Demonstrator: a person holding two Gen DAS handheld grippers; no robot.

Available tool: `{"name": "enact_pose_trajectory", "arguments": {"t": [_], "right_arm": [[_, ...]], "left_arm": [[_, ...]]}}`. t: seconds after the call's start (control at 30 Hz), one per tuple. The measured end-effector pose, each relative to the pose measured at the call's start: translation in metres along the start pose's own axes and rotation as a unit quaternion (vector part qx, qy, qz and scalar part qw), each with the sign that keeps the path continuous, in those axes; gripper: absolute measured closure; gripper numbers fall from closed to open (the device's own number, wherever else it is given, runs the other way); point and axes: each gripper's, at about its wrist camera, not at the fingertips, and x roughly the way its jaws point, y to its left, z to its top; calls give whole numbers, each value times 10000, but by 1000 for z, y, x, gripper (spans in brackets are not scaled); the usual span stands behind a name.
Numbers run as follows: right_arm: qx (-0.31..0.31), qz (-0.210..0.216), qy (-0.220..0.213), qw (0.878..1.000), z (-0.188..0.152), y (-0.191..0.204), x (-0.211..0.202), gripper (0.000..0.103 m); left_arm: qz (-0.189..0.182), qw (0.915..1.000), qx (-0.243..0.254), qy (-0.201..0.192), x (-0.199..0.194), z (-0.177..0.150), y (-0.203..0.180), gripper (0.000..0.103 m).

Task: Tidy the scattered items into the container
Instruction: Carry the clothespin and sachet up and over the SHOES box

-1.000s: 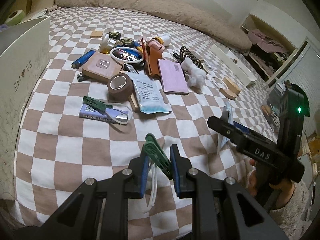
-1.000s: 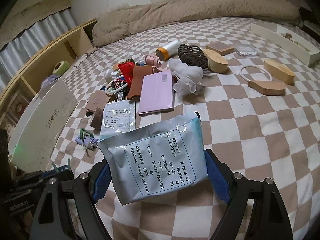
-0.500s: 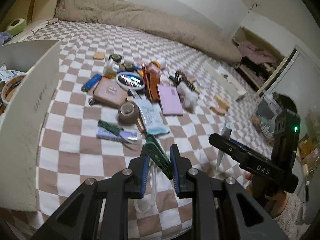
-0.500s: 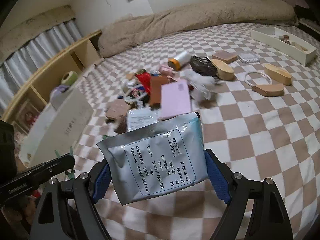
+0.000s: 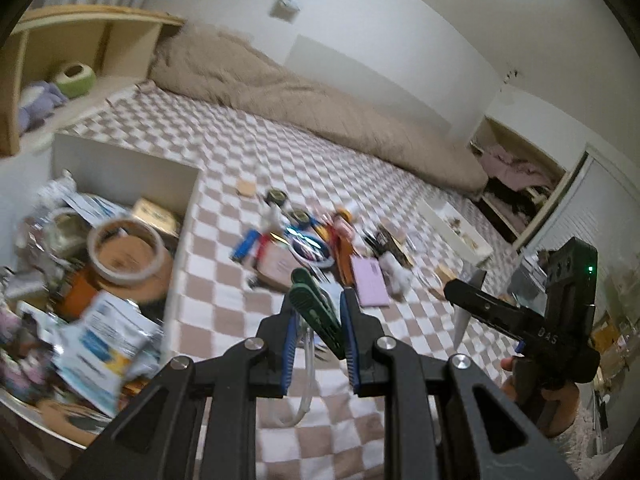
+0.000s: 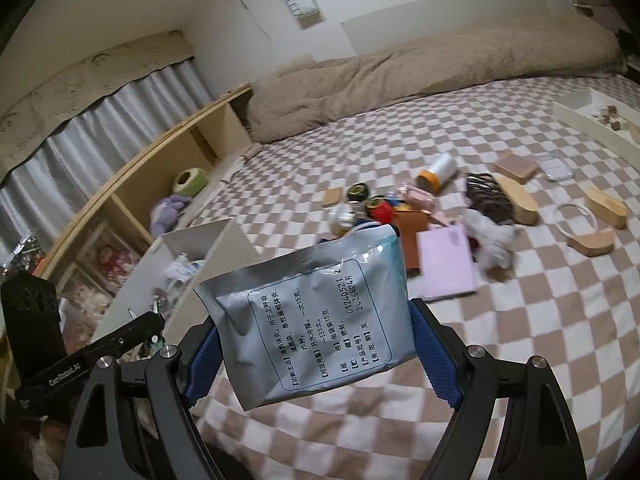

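- Left gripper (image 5: 319,322) has its jaws clamped on a green clip (image 5: 316,312); a clear loop of tubing (image 5: 306,384) dangles below it, up in the air over the checkered bedspread (image 5: 248,168).
- Right gripper (image 6: 316,344) is closed on a silver-blue packet (image 6: 316,316) with printed text, held upright between the blue pads (image 6: 434,356) above the bed.
- The white box (image 5: 120,164) sits on the left side of the bed and it's stuffed already: a roll of tape (image 5: 126,252), some blue-and-white packets (image 5: 108,340) and other blurry bits I can't make out.
- The rest of the clutter is piled mid-bed: a pink booklet (image 6: 446,262), a white fluffy thing (image 6: 492,240) right beside it, an orange-capped bottle (image 6: 438,172), wooden blocks (image 6: 604,208) and a white ring (image 6: 576,220) further to the right.
- A beige blanket (image 6: 420,68) is bunched along the far edge by the wall.
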Motion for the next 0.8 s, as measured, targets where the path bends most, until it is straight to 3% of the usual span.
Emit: {"name": "enact_pose_trajectory", "arguments": {"t": [0.27, 0.43, 0.8], "right_arm": [[-357, 450, 104, 9983, 7, 50, 14, 18], [-521, 796, 262, 9951, 10, 78, 27, 18], [-1305, 1005, 416, 9855, 16, 140, 56, 18]], "left_arm": [[564, 9978, -236, -266, -25, 13, 58, 82], [848, 9957, -335, -150, -26, 12, 89, 82], [1395, 9896, -346, 114, -25, 5, 132, 82]]}}
